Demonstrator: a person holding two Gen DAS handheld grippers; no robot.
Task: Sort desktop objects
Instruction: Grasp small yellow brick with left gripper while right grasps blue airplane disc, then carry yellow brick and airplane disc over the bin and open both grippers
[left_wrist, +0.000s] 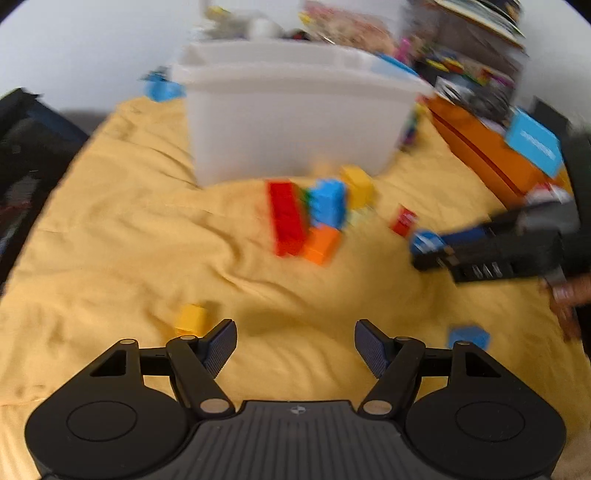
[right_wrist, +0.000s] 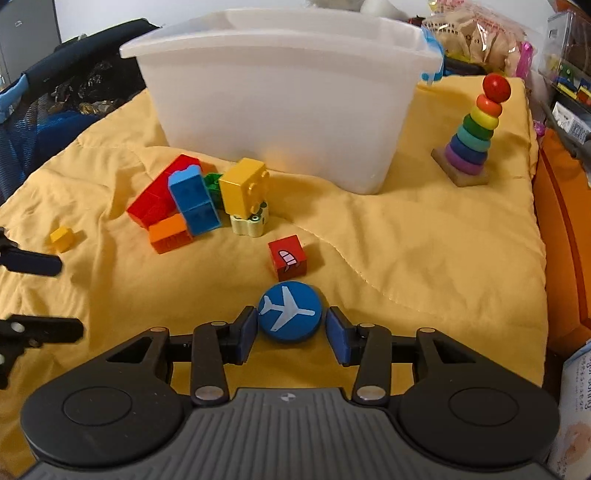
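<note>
Beneath me a rumpled yellow cloth (right_wrist: 424, 251) covers the whole surface. Off its right edge I see an orange box (right_wrist: 561, 229), and beyond it, far right, clear plastic cases (right_wrist: 565, 85) stacked up. At the far edge sits a crinkly snack bag (right_wrist: 476, 40). Far left there is dark blue mesh fabric (right_wrist: 44, 129)

The left gripper (left_wrist: 295, 345) is pointing steeply downward with its fingers (left_wrist: 221, 345) spread wide and nothing between them. The right gripper (right_wrist: 290, 334) is also angling downward, its fingers (right_wrist: 246, 332) standing part open on either side of a blue disc (right_wrist: 289, 312), with a small gap showing at each pad, so they are not pressing on it. In the left wrist view, a hand (left_wrist: 570, 299) is holding the right gripper at the frame's right edge.
</note>
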